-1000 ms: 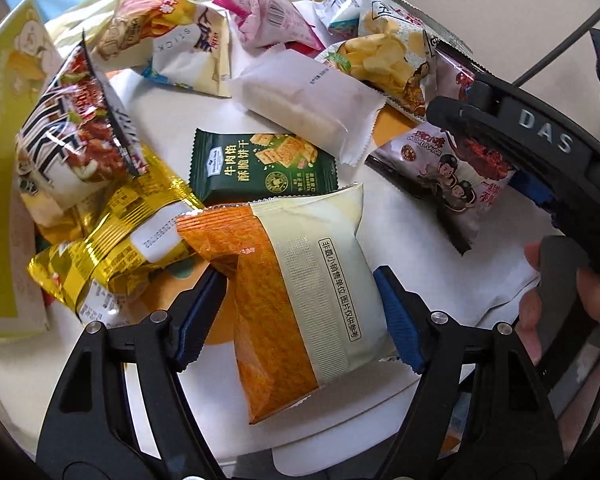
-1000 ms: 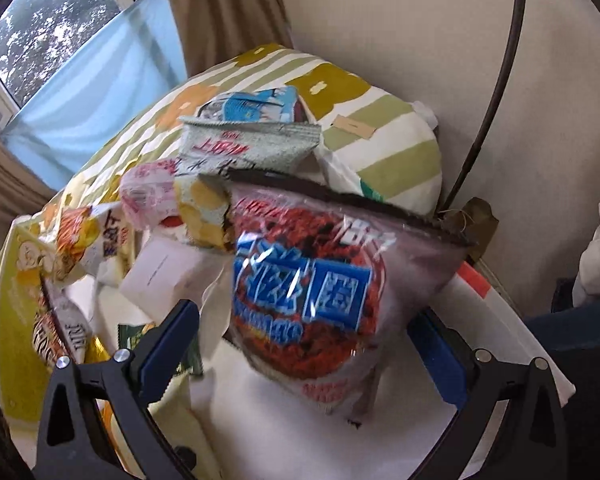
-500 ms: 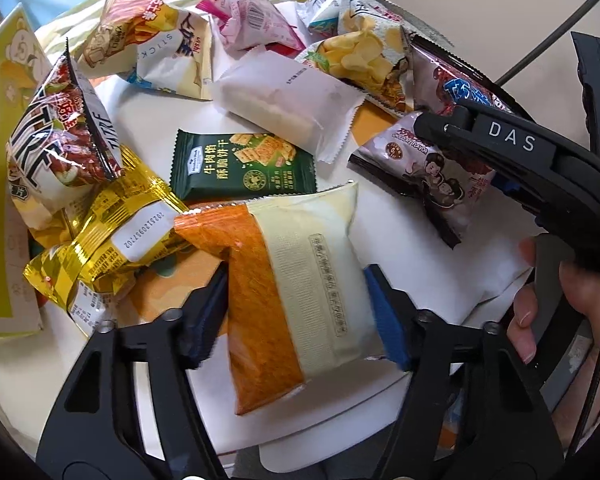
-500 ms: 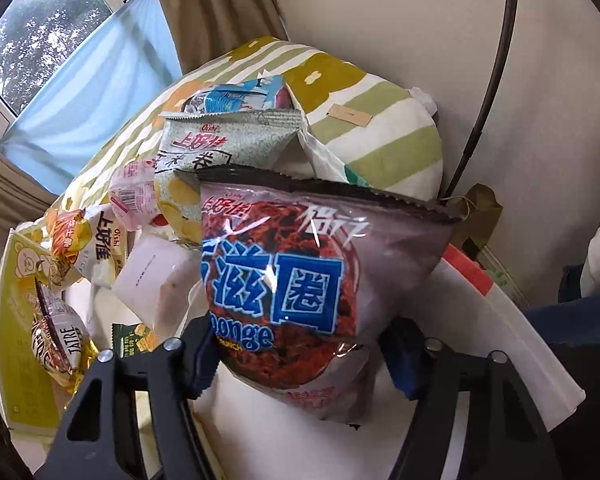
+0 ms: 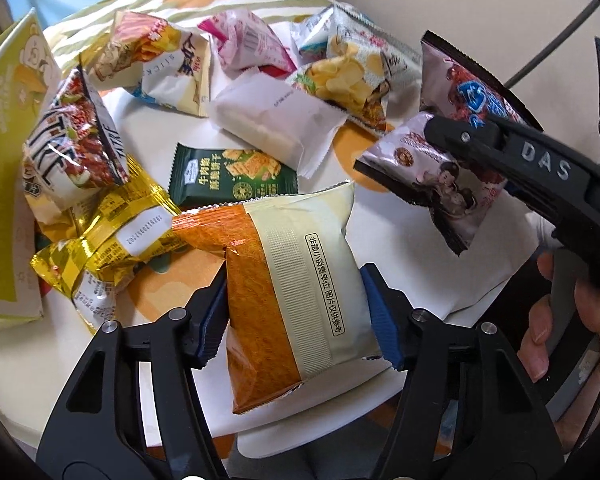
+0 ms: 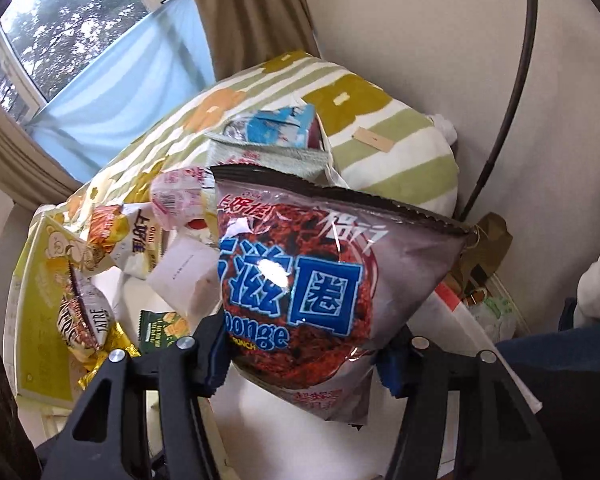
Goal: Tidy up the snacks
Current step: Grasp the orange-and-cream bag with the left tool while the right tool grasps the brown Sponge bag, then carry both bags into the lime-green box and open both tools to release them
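My left gripper (image 5: 296,316) is shut on an orange and cream snack packet (image 5: 292,284), held above the white table (image 5: 388,220). My right gripper (image 6: 304,356) is shut on a grey and red chip bag with blue lettering (image 6: 312,292), lifted off the table; the same bag (image 5: 472,92) and the right gripper's body show at the right of the left wrist view. Several other snacks lie scattered on the table: a green cracker pack (image 5: 232,178), a white packet (image 5: 276,120), a gold packet (image 5: 104,240) and a potato chip bag (image 5: 348,80).
A yellow-green box (image 5: 4,184) stands at the table's left edge. A striped cushion (image 6: 380,136) lies behind the snacks against the wall. A small pinkish-grey packet (image 5: 440,184) lies under the right gripper. A curtain and window (image 6: 80,60) are at the far left.
Both grippers closed: the left on the orange and cream packet, the right on the grey and red bag. The right gripper has lifted its bag.
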Demonstrator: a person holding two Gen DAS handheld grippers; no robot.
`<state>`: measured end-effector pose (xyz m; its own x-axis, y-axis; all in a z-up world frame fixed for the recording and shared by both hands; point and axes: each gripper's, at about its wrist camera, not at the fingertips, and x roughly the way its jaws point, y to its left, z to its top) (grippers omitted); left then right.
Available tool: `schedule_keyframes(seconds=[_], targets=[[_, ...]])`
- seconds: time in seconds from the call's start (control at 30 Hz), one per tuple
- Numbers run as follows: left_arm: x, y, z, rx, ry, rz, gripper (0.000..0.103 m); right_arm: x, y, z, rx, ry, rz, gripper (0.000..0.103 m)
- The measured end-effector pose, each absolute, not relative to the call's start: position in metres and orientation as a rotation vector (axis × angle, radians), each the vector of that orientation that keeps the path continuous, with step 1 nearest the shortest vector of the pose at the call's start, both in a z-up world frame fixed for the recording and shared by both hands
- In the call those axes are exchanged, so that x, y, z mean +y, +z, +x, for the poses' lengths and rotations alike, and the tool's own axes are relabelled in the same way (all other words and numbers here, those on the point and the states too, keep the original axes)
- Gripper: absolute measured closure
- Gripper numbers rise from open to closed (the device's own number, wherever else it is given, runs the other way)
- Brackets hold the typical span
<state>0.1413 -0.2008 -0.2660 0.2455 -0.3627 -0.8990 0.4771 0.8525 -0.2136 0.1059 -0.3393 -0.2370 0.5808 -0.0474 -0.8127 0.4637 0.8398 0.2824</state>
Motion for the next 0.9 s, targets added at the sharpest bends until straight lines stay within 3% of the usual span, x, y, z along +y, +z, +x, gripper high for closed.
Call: schedule_keyframes(seconds=[0.57, 0.9], targets=[[-0.101, -0.111, 0.165, 0.918, -0.396, -0.184, 0.045, -0.305, -0.108, 0.124, 0.793, -0.023, 0.290, 0.048], [0.007, -0.067, 0.214, 0.822, -0.240, -0.229, 0.045, -0.206, -0.075, 0.195, 0.749, 0.225, 0.223, 0.048]])
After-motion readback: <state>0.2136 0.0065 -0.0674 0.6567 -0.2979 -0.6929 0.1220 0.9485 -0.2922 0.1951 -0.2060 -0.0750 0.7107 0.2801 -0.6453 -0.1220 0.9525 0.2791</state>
